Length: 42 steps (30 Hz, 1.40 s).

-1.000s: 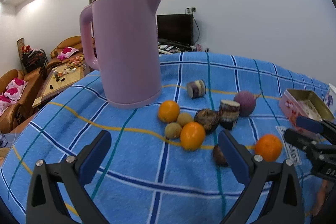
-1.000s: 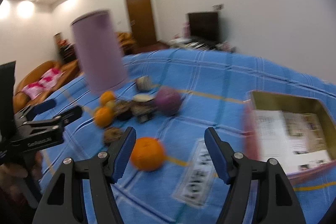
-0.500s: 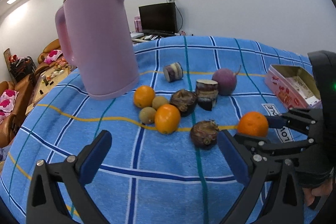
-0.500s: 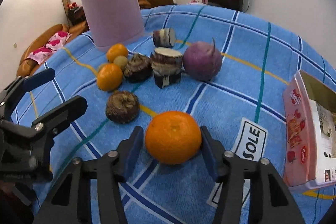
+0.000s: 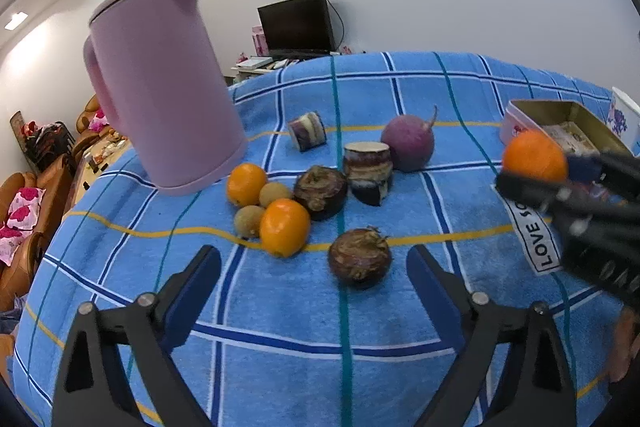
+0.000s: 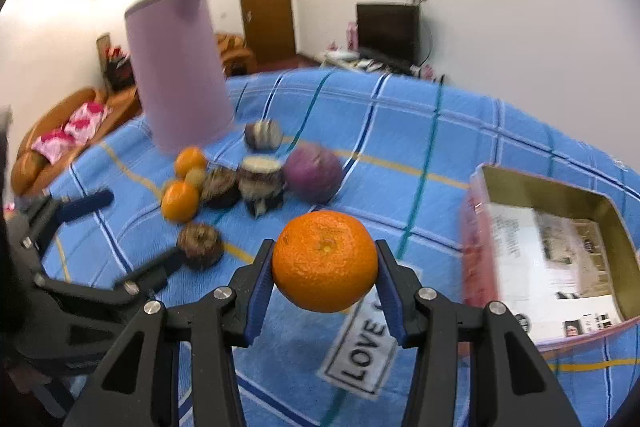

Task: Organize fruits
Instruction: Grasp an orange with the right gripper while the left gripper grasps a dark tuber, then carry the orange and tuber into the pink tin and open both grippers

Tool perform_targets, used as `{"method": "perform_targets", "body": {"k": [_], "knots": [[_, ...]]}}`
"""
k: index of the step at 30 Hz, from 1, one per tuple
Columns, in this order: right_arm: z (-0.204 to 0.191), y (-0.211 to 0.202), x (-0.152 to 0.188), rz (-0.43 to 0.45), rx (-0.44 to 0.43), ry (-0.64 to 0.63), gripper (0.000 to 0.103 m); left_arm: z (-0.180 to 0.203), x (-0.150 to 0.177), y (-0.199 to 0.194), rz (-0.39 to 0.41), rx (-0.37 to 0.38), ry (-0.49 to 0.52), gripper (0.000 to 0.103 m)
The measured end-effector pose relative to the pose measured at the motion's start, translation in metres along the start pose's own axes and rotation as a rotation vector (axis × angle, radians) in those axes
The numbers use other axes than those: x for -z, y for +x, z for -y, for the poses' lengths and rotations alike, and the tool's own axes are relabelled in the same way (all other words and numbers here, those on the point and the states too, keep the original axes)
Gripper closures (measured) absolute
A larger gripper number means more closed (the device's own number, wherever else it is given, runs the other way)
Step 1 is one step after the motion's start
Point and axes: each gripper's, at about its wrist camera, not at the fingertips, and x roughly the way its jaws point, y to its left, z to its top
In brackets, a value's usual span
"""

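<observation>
Right hand-held gripper [image 6: 325, 267] clamps the orange [image 6: 325, 261] at its widest part, lifted off the bench just left of the tin box [image 6: 560, 227]. Firm, light, slightly slick peel. Left hand-held gripper [image 5: 314, 273] gapes wide, empty.

Right tongs [image 6: 325, 281] clamped around something; left tongs [image 5: 314, 277] spread wide.

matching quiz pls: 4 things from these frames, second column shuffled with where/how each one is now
1. round orange mandarin
2. tall pink plastic kettle
3. open gold-lined tin box
4. left gripper

a. open, empty, over the blue checked cloth
b. clamped in the right gripper, off the cloth
c. upright behind the fruit cluster
d. holds printed paper

Pairs: 1-b, 2-c, 3-d, 4-a
</observation>
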Motion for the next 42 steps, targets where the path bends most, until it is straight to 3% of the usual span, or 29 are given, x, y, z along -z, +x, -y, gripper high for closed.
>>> {"method": "perform_targets", "body": {"k": [6,12,18,20,22,28,30,34,38,42], "knots": [[0.015,-0.011,-0.004,0.030,0.017,0.041,0.053,0.011,0.000,0.014,-0.052,0.032,0.016,0.024],[0.012,-0.012,-0.005,0.049,0.019,0.051,0.053,0.013,-0.002,0.040,-0.161,0.145,-0.037,0.032],[0.015,-0.012,-0.005,0.053,0.021,0.066,0.053,0.014,-0.009,0.048,-0.167,0.174,-0.069,0.034],[0.016,-0.013,-0.006,0.057,0.021,0.072,0.053,0.015,-0.009,0.047,-0.158,0.189,-0.064,0.050],[0.016,-0.014,-0.006,0.062,0.019,0.077,0.053,0.013,-0.010,0.046,-0.153,0.201,-0.070,0.060],[0.020,-0.021,-0.007,0.090,0.020,0.092,0.053,0.010,-0.010,0.045,-0.140,0.272,-0.098,0.061],[0.022,-0.025,-0.007,0.104,0.022,0.097,0.053,0.007,-0.010,0.040,-0.115,0.322,-0.136,0.061],[0.028,-0.038,-0.009,0.152,0.037,0.107,0.053,0.002,-0.016,0.014,0.015,0.403,-0.174,0.061],[0.036,-0.054,-0.012,0.207,0.062,0.108,0.053,0.006,-0.027,-0.016,0.149,0.425,-0.148,0.061],[0.051,-0.070,-0.014,0.261,0.128,0.120,0.053,0.023,-0.043,-0.034,0.203,0.424,-0.097,0.061]]}}
